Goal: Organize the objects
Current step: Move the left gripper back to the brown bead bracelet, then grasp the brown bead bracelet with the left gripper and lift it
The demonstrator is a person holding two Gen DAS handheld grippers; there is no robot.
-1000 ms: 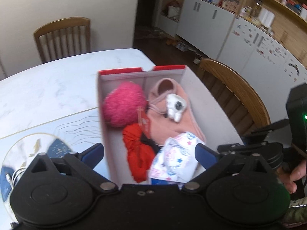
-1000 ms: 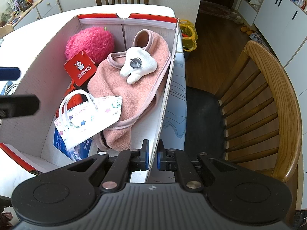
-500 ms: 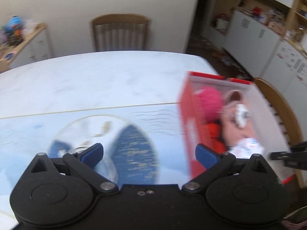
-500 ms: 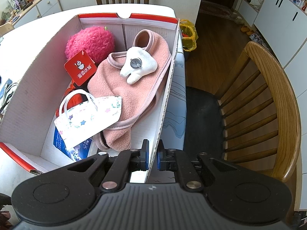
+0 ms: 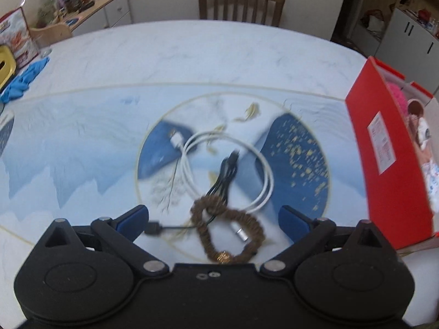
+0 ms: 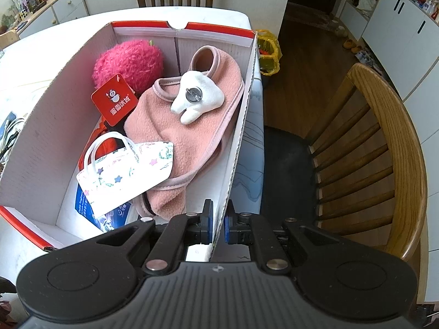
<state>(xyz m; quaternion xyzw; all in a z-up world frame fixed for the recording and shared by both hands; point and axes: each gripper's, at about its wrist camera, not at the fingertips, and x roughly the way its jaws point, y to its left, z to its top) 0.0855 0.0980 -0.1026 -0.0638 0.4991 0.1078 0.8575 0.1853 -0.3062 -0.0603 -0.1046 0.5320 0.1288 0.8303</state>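
Now the left tongs (image 5: 213, 216) hang wide open over the brown hair tie (image 5: 227, 231), which lies on the bench (image 5: 192, 54) across a white cable (image 5: 227, 170) and a black cable (image 5: 225, 175). To pick it well, I think the tongs should close on the tie alone, not on the cables. The right tongs (image 6: 218, 226) are almost closed and pinch the wall of the red box (image 6: 241, 126), keeping it steady.
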